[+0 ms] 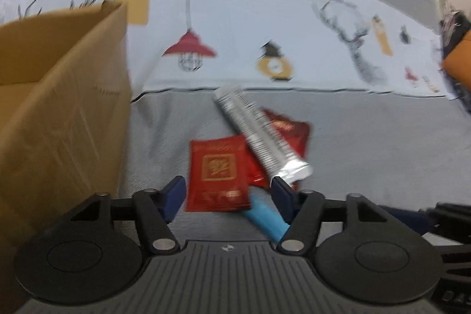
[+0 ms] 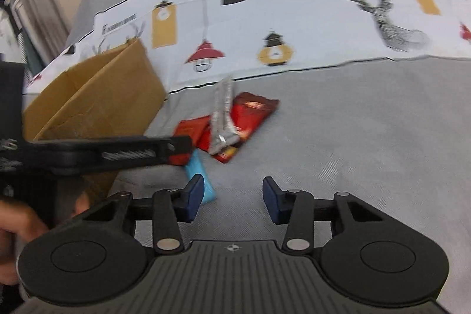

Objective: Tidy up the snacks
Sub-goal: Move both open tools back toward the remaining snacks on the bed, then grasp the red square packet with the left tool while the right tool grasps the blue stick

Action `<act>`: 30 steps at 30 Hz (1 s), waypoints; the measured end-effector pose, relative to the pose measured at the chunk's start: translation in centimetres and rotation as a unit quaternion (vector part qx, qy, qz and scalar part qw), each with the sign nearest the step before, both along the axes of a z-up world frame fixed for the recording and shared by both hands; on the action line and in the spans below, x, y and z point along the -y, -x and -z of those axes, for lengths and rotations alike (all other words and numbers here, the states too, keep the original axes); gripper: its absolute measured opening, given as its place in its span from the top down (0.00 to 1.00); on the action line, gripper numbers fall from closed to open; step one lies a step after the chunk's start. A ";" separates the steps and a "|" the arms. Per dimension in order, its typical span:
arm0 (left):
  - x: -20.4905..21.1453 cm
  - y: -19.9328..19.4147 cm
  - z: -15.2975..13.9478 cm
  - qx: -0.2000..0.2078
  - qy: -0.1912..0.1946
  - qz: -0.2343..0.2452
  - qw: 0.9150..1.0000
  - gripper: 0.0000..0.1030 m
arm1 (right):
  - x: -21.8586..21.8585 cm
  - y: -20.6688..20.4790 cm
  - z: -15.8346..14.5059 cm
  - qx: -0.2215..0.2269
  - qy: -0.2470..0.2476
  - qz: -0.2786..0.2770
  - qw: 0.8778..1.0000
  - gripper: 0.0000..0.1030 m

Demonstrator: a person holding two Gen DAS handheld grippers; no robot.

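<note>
Left gripper (image 1: 228, 197) jaws apart, empty, over flat red foil snack packet (image 1: 216, 174) beside open brown cardboard box (image 1: 59, 96). Right gripper (image 2: 232, 194) also apart, empty. Best: drop lower, pinch packet's near edge only, avoid silver foil stick (image 1: 260, 137) & blue wrapper (image 1: 266, 218) underneath.

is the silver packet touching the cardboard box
Apart. The left wrist view shows grey cloth between the silver packet and the cardboard box; the right wrist view shows the same gap.
</note>
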State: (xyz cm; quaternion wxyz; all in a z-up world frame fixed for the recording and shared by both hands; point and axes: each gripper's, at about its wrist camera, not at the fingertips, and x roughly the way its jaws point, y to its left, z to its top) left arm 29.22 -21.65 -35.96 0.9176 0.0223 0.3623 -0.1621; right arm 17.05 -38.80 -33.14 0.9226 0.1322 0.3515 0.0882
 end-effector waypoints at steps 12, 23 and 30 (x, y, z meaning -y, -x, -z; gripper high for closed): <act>0.5 -0.6 2.4 0.024 -0.023 0.034 0.999 0.39 | -4.5 -3.3 2.5 -0.026 0.030 -0.085 0.996 0.70; -0.2 0.5 1.1 -0.024 0.014 0.028 0.999 0.43 | -3.6 -2.6 2.1 -0.030 0.117 -0.045 0.992 0.78; -0.3 1.7 1.1 -0.051 0.027 0.036 0.998 0.37 | 2.3 -0.8 1.7 -0.043 0.066 0.066 0.995 0.78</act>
